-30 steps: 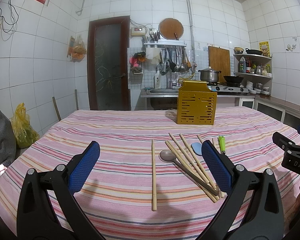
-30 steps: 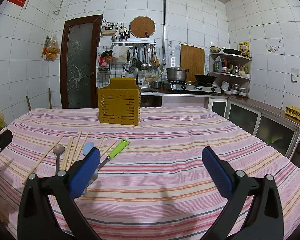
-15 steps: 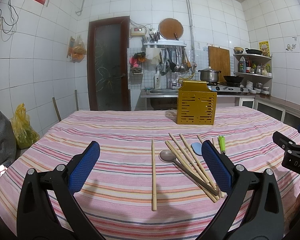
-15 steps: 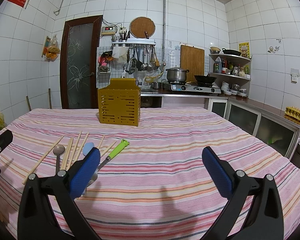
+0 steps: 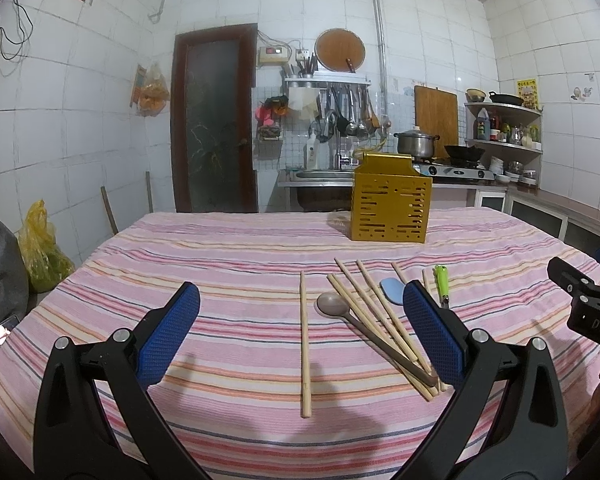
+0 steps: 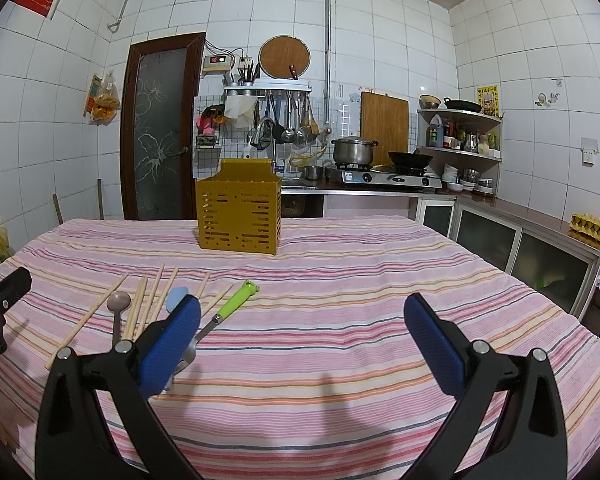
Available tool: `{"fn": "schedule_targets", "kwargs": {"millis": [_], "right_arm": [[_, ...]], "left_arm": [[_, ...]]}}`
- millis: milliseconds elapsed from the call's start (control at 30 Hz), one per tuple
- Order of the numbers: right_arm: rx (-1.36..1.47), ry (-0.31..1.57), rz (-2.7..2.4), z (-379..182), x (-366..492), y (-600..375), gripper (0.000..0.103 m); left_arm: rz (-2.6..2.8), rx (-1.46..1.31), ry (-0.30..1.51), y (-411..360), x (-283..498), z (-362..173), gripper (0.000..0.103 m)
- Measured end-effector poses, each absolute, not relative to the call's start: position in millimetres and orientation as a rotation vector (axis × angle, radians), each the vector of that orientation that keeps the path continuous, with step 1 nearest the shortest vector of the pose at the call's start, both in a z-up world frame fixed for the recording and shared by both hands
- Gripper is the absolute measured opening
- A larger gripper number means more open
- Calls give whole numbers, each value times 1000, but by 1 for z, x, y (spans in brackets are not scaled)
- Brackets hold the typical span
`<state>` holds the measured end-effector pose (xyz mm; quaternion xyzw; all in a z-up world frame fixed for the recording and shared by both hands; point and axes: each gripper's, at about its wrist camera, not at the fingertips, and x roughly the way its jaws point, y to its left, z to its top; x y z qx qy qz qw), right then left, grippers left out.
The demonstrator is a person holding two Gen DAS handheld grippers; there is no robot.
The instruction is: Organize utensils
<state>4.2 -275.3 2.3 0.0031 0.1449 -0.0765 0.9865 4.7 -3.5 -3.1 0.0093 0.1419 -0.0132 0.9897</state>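
My left gripper's (image 5: 300, 330) right blue pad (image 5: 432, 332) covers the lower ends of the bundled pale wooden chopsticks (image 5: 374, 320) and part of the small light-blue spoon (image 5: 393, 290). In the right wrist view my right gripper's (image 6: 300, 342) left pad hides that spoon's handle and the blade end of the green-handled peeler (image 6: 238, 300) (what tool it truly is I can't quite make out). Both claws are spread wide and grip nothing, hovering over the pink striped tablecloth (image 5: 228, 264). One single wooden chopstick (image 5: 304, 344) lies apart, left of the brown long-handled spoon (image 5: 364, 326). The yellow slotted utensil holder (image 5: 392, 204) stands upright farther back on the table.
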Motion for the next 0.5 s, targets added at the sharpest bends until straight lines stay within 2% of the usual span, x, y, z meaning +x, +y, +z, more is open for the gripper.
{"fn": "schedule_targets", "kwargs": {"millis": [333,500], "right_arm": [[12,272,-139,6,-2,-275,99],[35,322,-112,4,8,-279,99]], "left_arm": [[-6,28,323,-4,10,-5,98],[28,24,378,-2,21,-8,98]]}}
